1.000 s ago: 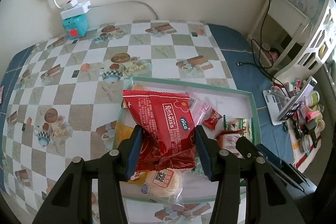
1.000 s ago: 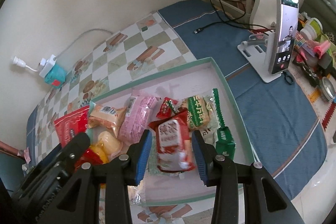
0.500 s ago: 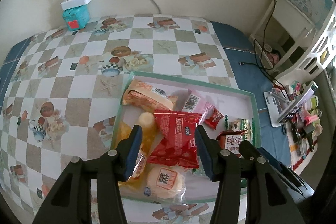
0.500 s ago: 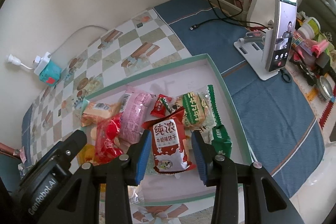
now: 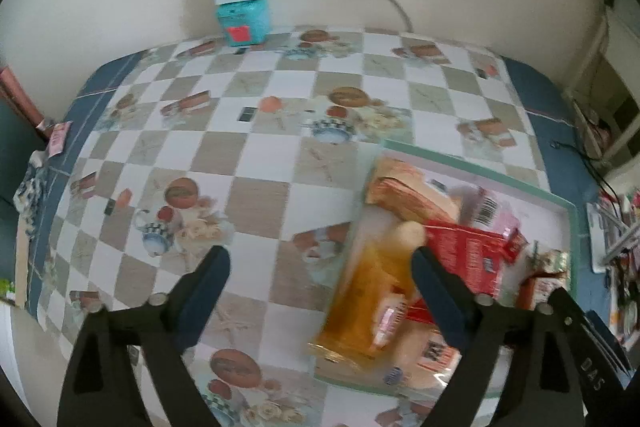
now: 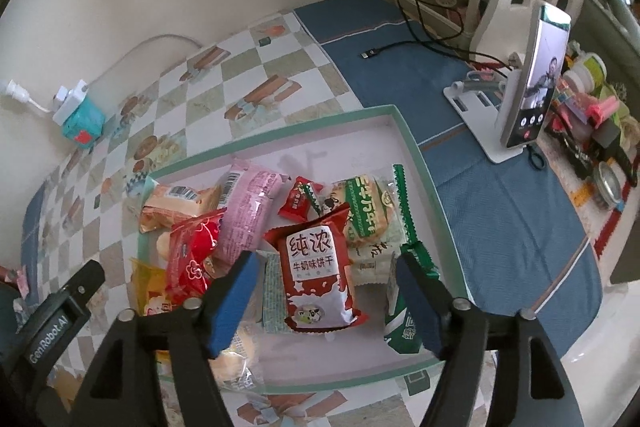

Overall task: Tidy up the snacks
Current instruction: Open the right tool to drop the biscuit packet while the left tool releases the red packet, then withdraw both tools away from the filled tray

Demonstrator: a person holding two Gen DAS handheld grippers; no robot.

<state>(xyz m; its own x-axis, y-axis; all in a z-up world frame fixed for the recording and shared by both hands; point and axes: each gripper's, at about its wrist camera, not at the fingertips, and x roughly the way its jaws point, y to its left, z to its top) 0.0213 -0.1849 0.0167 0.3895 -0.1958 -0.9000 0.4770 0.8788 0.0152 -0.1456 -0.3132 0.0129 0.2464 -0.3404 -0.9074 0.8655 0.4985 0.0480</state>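
- Since a second ago the left gripper (image 5: 320, 267) has let go of the red pack (image 5: 472, 259) and swung left; its jaws have just been opening and now stand wide with nothing between them, over the checked tabletop (image 5: 256, 155) beside the tray (image 5: 572, 227).
- The right gripper (image 6: 324, 279) has hardly moved; its jaws have just been opening too, and the milk-biscuit pack (image 6: 316, 275) lies between them, clear of both pads.
- The red pack lies in the tray, on an orange pack (image 5: 368, 291); this view is blurred.
- Around the biscuit pack lie a pink pack (image 6: 248, 211), a green-striped pack (image 6: 368, 211) and a small red sweet (image 6: 298, 203), all in the tray.
- Farther off, a phone (image 6: 536, 79) stands on a stand on the blue cloth.
- A teal box (image 5: 244, 19) sits by the wall.
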